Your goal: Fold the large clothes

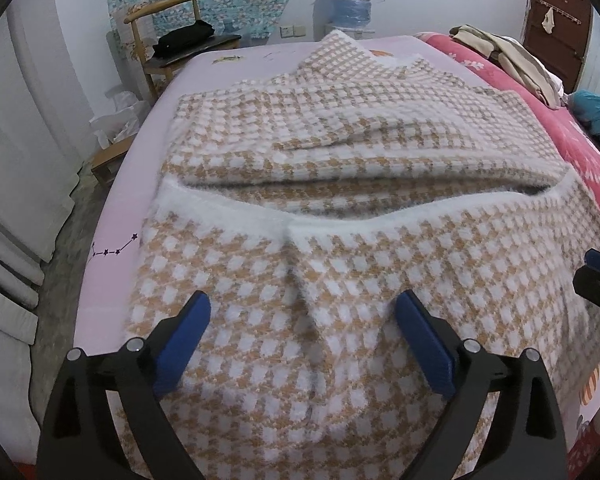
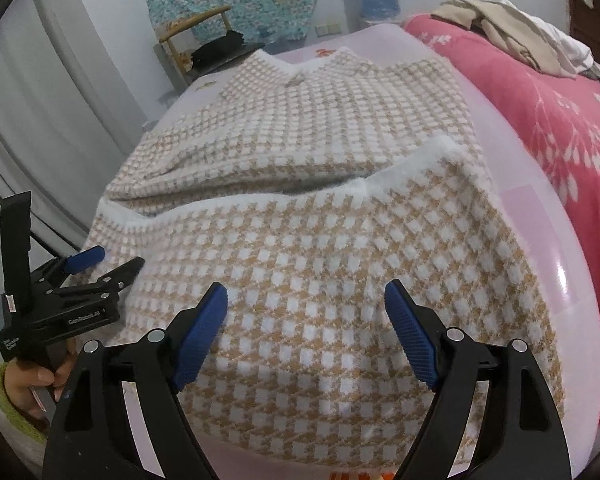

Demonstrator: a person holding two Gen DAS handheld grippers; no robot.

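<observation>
Left wrist view: the left tool (image 1: 304,336) stands wide open over the sweater (image 1: 340,184), nothing between its blue pads. The sweater lies on the pink bed (image 1: 112,216), its near part doubled over toward 12 o'clock, the white hem (image 1: 220,204) running across the middle. What sits in the dark gap under that fold is hard to make out. At 3 o'clock only a tip of the right tool shows, cut off by the frame. Right wrist view: the right tool (image 2: 306,324) is open too, empty, above the sweater's near edge; at 9 o'clock the left tool, its hand (image 2: 32,384) half hidden behind the arm
</observation>
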